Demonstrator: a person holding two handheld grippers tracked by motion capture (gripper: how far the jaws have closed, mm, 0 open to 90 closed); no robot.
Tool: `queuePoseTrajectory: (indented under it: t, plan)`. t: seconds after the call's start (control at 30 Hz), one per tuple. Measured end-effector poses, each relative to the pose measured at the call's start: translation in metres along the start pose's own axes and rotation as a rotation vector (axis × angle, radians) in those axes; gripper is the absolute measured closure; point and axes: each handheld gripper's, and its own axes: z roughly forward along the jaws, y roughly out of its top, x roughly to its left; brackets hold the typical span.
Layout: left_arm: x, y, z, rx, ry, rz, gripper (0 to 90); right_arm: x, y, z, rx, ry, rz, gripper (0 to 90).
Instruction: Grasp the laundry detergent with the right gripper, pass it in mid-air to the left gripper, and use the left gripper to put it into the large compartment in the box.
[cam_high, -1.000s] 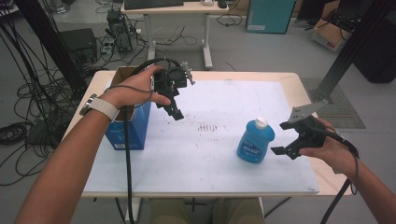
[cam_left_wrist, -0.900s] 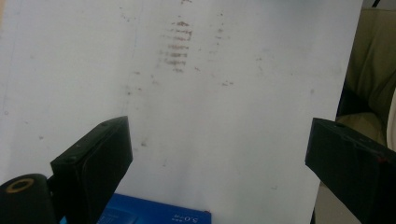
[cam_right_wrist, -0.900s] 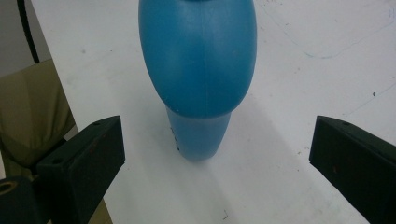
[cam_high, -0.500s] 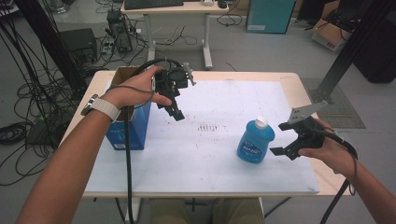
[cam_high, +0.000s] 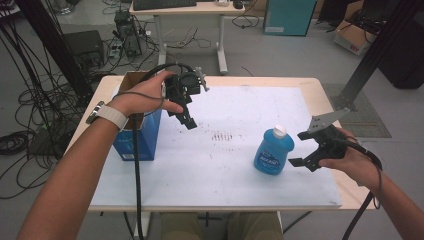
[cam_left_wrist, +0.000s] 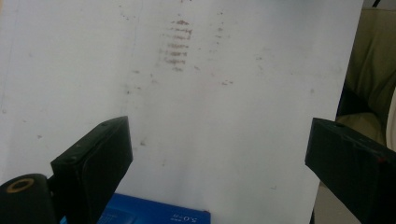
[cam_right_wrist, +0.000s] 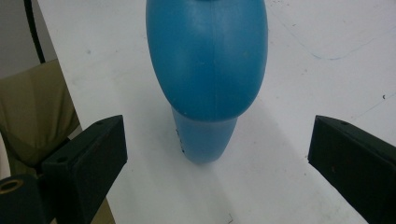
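A blue bottle (cam_high: 272, 151) with a white cap stands upright on the white table sheet (cam_high: 235, 165), right of centre. My right gripper (cam_high: 301, 148) is open just to its right, jaws pointing at it; in the right gripper view the blue bottle (cam_right_wrist: 205, 70) stands ahead of and between the spread jaws, untouched. My left gripper (cam_high: 186, 118) is held above the table's left part, open and empty, beside an open blue cardboard box (cam_high: 136, 135). A corner of the blue box (cam_left_wrist: 154, 217) sits at the bottom of the left gripper view.
Faint brownish marks (cam_high: 222, 136) stain the sheet's middle. The wooden table edge (cam_high: 320, 90) rims the sheet. Desks, cables and boxes stand on the floor beyond the table. A person's trousers (cam_left_wrist: 369, 70) show past the sheet's near edge.
The right gripper has crept slightly closer to the bottle. The left gripper has stayed nearly still.
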Motion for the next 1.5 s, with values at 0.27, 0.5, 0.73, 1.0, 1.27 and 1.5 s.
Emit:
queuePoseTrajectory:
  t: [0.27, 0.5, 0.73, 1.0, 1.27, 1.5]
  plan:
    - [0.001, 0.0005, -0.0005, 0.011, 0.001, 0.014, 7.8, 0.0002, -0.0007, 0.0011, -0.003, 0.0, 0.004, 4.5]
    - [0.0006, -0.0001, 0.0003, 0.004, 0.005, 0.0, 7.8, 0.0007, -0.0007, 0.0015, -0.001, 0.003, 0.007, 4.7]
    - [0.0006, -0.0003, 0.0003, 0.003, 0.006, -0.002, 7.8, 0.0004, -0.0018, 0.0008, -0.003, 0.003, 0.011, 4.8]
    - [0.0016, -0.0001, -0.0007, 0.014, 0.007, 0.011, 7.9, 0.0004, -0.0018, 0.0006, -0.006, 0.006, 0.007, 4.8]
    - [0.0016, -0.0014, -0.0004, 0.017, 0.005, 0.005, 7.9, 0.0002, -0.0013, 0.0009, -0.009, 0.006, 0.005, 4.8]
    - [0.0012, -0.0018, 0.0008, 0.006, 0.008, -0.008, 8.0, 0.0002, -0.0016, 0.0014, -0.008, 0.006, 0.01, 4.9]
